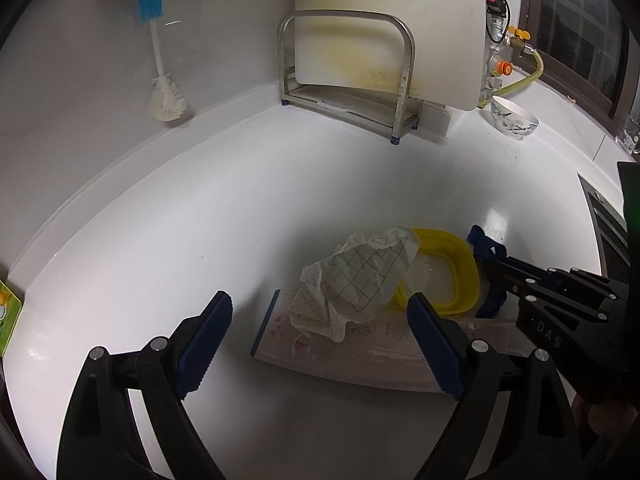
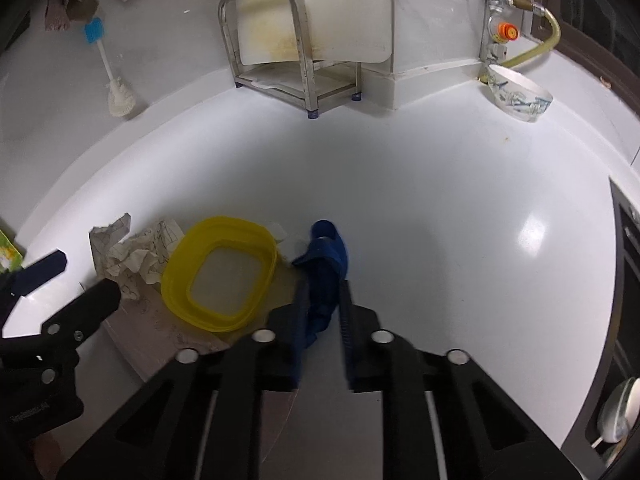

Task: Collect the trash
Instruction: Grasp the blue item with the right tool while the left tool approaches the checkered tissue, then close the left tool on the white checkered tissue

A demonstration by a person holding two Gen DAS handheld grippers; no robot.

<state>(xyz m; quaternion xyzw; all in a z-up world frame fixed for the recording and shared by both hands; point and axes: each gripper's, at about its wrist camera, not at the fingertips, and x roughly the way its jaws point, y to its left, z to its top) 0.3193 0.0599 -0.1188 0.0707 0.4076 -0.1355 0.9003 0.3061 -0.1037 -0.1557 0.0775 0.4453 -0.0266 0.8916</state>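
A crumpled checked paper [image 1: 356, 276] lies on a flat pinkish packet [image 1: 344, 344] on the white counter, beside a yellow container [image 1: 452, 268]. My left gripper [image 1: 320, 340] is open, its fingers on either side of the packet, just short of the paper. My right gripper [image 2: 324, 300] is shut on a crumpled blue wrapper [image 2: 326, 264], right of the yellow container [image 2: 220, 276]. The paper also shows in the right wrist view [image 2: 132, 252], and the blue wrapper in the left wrist view [image 1: 486, 248].
A steel rack [image 1: 348, 76] holding a white cutting board stands at the back wall. A white brush [image 1: 164, 92] leans left of it. A patterned bowl [image 2: 518, 94] sits at the back right. A dark stove edge [image 2: 628, 272] runs along the right.
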